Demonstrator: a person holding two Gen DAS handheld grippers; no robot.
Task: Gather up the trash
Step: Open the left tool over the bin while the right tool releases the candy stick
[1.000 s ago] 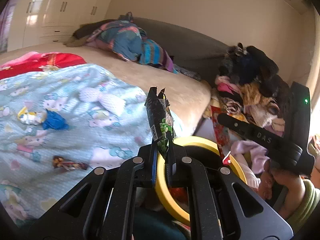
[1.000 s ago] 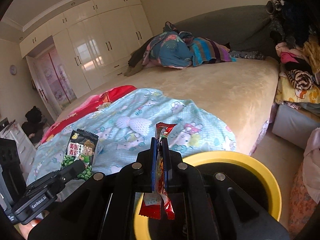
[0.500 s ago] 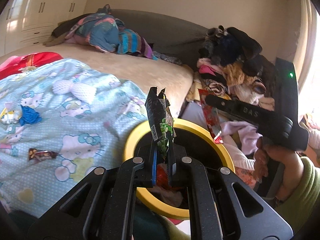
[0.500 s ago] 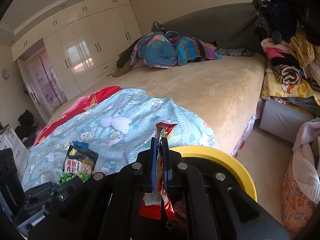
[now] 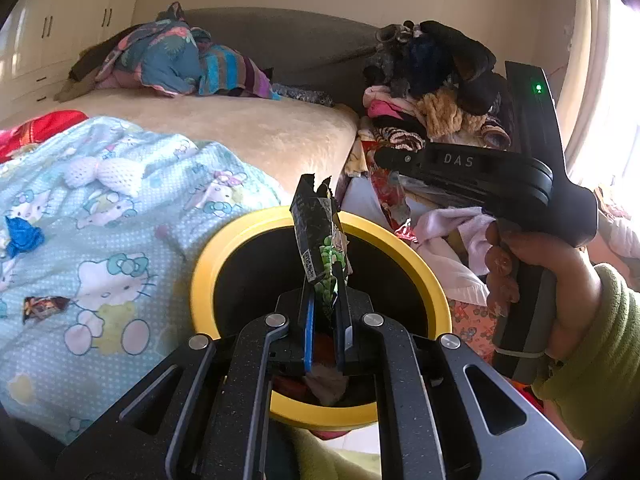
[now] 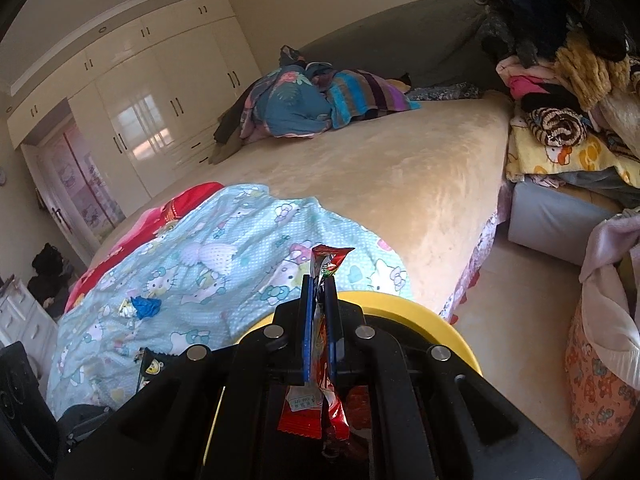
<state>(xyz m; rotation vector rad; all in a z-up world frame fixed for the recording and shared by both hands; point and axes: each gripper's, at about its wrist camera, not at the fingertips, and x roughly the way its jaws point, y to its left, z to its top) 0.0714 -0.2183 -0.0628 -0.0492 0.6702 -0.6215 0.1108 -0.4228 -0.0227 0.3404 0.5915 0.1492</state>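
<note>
My left gripper [image 5: 324, 280] is shut on a black and green snack wrapper [image 5: 318, 236] that stands up between its fingers. Right below it is the dark mouth of a yellow-rimmed bin [image 5: 224, 248]. My right gripper [image 6: 318, 280] is shut on a red wrapper [image 6: 308, 412], over the same bin's rim [image 6: 420, 316]. In the left wrist view the right gripper [image 5: 384, 158] reaches in from the right, held by a person's hand [image 5: 540, 280], the red wrapper [image 5: 396, 204] dangling from it. A blue wrapper [image 5: 22, 236] and a dark wrapper [image 5: 44, 306] lie on the blanket.
The bin stands against a bed covered by a light blue cartoon blanket [image 6: 240, 240] and a beige cover [image 6: 380, 168]. A heap of clothes [image 5: 432, 92] sits on a grey box [image 6: 560, 216] to the right. Bare floor [image 6: 520, 292] runs between bed and box.
Both grippers have swung toward the bin, wrappers still held. The bin's mouth now lies squarely under the left gripper, and the right gripper has come closer over its rim.
</note>
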